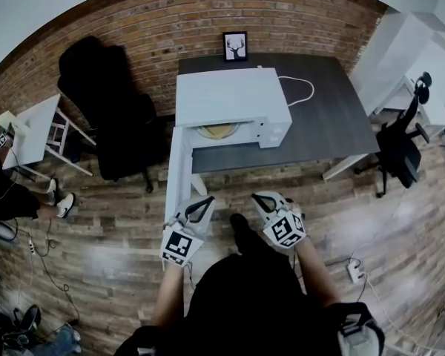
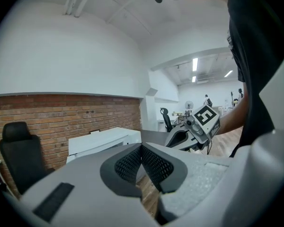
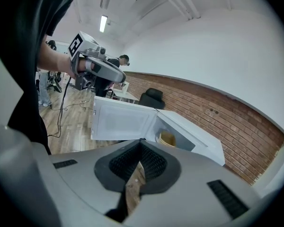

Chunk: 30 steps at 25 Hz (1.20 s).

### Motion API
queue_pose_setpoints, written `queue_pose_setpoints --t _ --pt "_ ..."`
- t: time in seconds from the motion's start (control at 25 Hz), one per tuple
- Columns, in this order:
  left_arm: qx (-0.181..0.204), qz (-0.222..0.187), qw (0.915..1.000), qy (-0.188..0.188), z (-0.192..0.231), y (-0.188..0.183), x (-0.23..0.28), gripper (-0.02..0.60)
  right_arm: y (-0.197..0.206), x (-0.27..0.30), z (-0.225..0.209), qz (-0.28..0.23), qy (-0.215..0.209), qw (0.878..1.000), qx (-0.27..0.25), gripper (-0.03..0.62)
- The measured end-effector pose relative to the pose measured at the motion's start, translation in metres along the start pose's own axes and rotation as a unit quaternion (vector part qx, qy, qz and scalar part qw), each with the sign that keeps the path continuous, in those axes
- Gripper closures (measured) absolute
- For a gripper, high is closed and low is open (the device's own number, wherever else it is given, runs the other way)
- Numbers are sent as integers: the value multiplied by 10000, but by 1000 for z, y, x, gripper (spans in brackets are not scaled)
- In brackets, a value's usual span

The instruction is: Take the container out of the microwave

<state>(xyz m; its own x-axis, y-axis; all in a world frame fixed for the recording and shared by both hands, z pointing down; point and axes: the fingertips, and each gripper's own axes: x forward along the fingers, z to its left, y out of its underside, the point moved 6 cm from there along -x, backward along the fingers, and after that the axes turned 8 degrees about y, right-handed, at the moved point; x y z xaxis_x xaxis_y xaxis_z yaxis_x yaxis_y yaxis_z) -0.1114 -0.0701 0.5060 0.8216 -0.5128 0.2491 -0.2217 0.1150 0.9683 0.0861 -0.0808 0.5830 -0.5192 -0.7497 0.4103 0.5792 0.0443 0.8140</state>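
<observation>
Seen yellowish container (image 1: 217,130) inside microwave (image 1: 230,95), with door (image 1: 178,162) swung open. Holding left gripper (image 1: 202,206) and right gripper (image 1: 265,199) clenched, empty, well short. Unclench right first, enter level, clear of door edge, clamp rim, withdraw without tilting

1. This looks like an office.
2. Black chairs (image 1: 107,110) stand by a brick wall (image 1: 163,21) and a dark table (image 1: 341,117).
3. Long lights (image 2: 195,64) shine on the ceiling.
4. Cables (image 1: 48,269) lie on the wood floor (image 1: 119,221).
</observation>
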Motion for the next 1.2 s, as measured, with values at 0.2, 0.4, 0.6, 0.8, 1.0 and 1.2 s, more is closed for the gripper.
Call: queue_pose_setpoints --t 0.2,0.4,0.6,0.8,1.0,1.2 --pt "-58 -5 9999 -103 19 -4 8 580 -5 22 -18 -30 -82 9999 -99 595" --pt "-86 40 9997 -210 31 -3 11 580 -8 42 -28 -55 -217 9995 -209 594" --pt "-208 57 9984 -523 56 -3 2 580 -12 62 -33 -127 -359 9990 -240 594" --pt "-239 129 9971 -716 70 -4 -2 580 -14 77 -41 -118 -513 9978 -394 594" --pt "-257 185 9963 -800 73 -2 3 580 -12 92 -47 -159 -592 9973 -395 594" --pt "-283 215 9953 -898 77 -4 9 580 -11 105 -55 -162 -744 9960 -462 594"
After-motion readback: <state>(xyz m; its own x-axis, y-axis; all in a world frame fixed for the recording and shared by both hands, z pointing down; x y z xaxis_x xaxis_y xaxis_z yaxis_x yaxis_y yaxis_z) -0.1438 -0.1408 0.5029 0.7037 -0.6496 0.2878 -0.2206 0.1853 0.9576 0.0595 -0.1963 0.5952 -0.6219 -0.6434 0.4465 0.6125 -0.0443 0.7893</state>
